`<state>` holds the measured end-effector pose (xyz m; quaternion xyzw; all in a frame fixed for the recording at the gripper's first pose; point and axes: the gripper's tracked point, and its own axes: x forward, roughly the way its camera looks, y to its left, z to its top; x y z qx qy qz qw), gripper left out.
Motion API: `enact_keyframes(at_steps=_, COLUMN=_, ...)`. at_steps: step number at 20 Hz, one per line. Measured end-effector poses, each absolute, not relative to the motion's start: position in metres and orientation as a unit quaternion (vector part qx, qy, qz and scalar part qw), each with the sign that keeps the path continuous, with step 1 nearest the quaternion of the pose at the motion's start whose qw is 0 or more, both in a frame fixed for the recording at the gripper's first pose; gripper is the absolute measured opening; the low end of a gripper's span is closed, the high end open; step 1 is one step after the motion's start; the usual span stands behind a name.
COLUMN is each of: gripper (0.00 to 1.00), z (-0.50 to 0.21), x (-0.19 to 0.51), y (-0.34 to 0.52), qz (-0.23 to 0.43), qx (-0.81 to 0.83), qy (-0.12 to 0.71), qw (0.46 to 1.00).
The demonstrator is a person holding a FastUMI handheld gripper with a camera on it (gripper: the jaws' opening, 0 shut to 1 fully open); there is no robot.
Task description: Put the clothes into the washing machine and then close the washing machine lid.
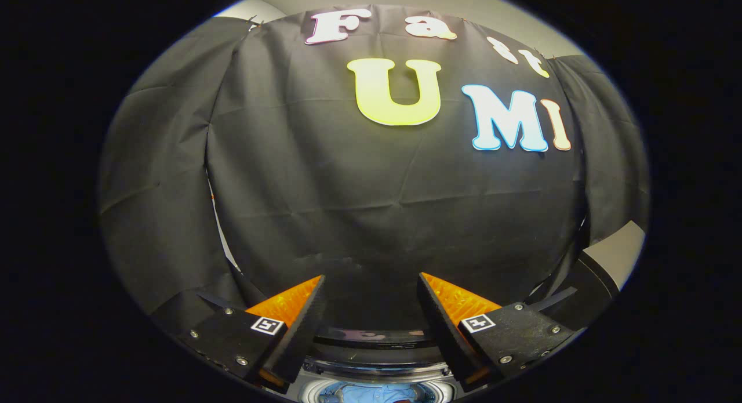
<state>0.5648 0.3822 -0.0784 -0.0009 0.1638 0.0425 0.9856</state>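
Gripper (371, 287): fingers spread apart, nothing between them, aimed at the booth's black cloth | washing machine (374, 371): low between and below the fingers, opening visible | clothes (371, 393): blue fabric apparently already inside the drum | next, likely: find the lid, push it down squarely.

The gripper (371, 287) has two wedge-shaped, ribbed fingers on dark, screwed mounting blocks, each bearing a small square black-and-white marker.

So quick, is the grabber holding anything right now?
Gripper: open, holding nothing, fingers spread apart above the washing machine, where blue clothes lie inside.
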Motion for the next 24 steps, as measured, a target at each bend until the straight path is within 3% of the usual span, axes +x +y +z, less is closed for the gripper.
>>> enact_keyframes(at_steps=24, gripper=0.95, z=-0.089, x=0.456, y=0.383, qz=0.069, qx=-0.012, qy=0.091, qw=0.993)
